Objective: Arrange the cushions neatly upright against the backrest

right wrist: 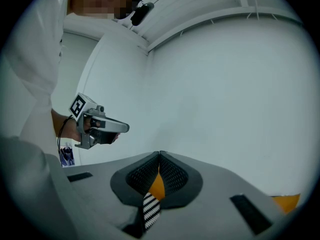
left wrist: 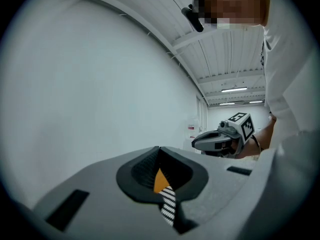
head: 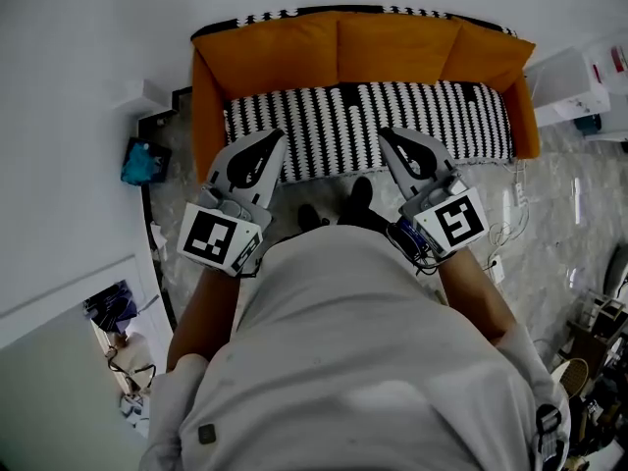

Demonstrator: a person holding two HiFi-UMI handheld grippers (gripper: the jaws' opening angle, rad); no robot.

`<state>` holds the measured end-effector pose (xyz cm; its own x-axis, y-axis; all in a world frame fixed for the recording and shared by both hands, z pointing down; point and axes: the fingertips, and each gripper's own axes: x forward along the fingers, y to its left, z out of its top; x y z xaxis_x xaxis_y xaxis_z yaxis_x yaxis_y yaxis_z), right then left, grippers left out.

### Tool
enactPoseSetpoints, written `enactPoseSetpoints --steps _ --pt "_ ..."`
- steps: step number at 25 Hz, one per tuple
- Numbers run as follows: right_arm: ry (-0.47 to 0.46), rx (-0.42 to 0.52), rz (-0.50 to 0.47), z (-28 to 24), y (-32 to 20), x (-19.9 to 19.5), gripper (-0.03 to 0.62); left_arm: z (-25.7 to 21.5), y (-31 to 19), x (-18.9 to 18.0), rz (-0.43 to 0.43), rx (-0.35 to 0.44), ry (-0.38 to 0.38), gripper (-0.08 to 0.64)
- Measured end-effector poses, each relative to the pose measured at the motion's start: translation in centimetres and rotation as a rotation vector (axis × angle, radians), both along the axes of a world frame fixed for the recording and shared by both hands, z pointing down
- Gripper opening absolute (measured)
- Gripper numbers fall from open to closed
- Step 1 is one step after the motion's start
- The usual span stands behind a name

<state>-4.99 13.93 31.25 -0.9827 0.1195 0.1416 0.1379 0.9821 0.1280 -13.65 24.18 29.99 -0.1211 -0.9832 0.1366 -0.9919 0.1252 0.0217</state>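
Observation:
In the head view an orange sofa has a black-and-white patterned seat (head: 422,116). Three orange cushions stand upright side by side against its backrest: left (head: 285,55), middle (head: 397,47), right (head: 486,57). My left gripper (head: 276,137) hovers shut before the seat's front left edge and holds nothing. My right gripper (head: 385,133) hovers shut before the seat's front middle, also empty. In the left gripper view the jaws (left wrist: 159,150) meet, and a sliver of orange and stripes shows behind them. The right gripper view shows its jaws (right wrist: 159,154) closed the same way.
A white wall runs along the left, with a teal object (head: 145,161) on the floor beside the sofa's left arm. White boxes (head: 574,84) stand at the right. Cables (head: 510,214) lie on the marble floor. The person's dark shoes (head: 359,194) are just in front of the sofa.

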Motion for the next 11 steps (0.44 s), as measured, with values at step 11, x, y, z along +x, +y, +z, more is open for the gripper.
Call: enactPoseSetpoints --steps 11 --pt "-0.001 0.016 0.009 -0.6 3.3 -0.2 0.026 -0.2 2.7 -0.1 0.019 0.029 0.011 0.009"
